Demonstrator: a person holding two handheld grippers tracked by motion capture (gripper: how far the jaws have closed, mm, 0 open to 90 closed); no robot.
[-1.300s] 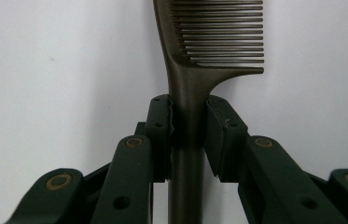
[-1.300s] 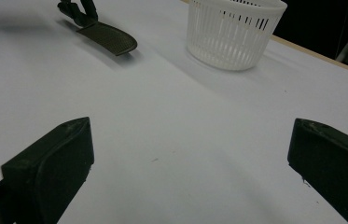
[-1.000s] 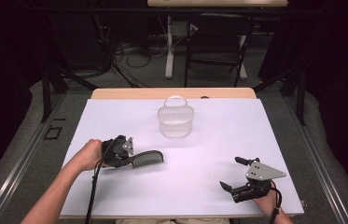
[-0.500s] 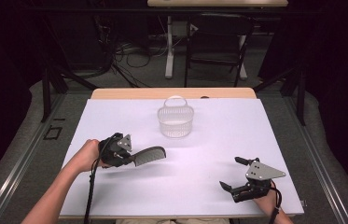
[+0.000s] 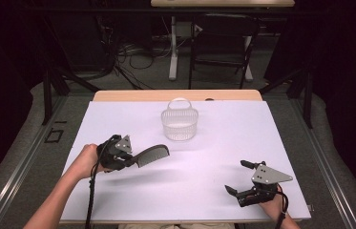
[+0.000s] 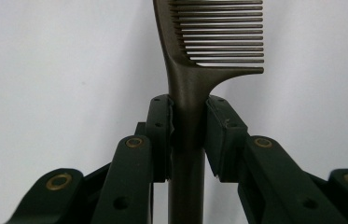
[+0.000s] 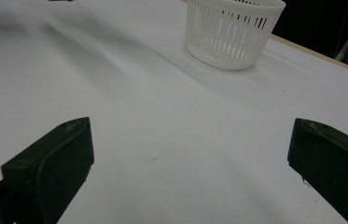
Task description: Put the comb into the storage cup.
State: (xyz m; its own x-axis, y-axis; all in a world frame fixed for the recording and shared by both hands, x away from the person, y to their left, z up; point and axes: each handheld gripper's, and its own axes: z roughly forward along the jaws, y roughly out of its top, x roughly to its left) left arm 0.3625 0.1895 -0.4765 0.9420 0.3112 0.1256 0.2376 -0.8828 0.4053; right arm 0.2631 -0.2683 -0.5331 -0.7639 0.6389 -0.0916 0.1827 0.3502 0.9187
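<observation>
A dark comb (image 5: 152, 155) hangs above the white table (image 5: 214, 143), its handle clamped in my left gripper (image 5: 131, 161) at the table's left. In the left gripper view the comb (image 6: 195, 60) runs straight up between the two jaws, teeth pointing right, and the left gripper (image 6: 188, 126) is shut on its handle. A white slatted basket (image 5: 179, 121) with a handle stands at the far middle of the table, ahead and to the right of the comb. My right gripper (image 5: 239, 177) rests near the front right edge, jaws wide apart with nothing between them. The basket (image 7: 232, 30) appears far ahead of the right gripper (image 7: 190, 154).
The table's wooden back edge (image 5: 175, 95) lies just behind the basket. Beyond it are a dark floor, cables and table legs (image 5: 173, 47).
My left gripper has lifted the comb and carried it up and to the right, toward the basket. The right gripper has stayed put.
</observation>
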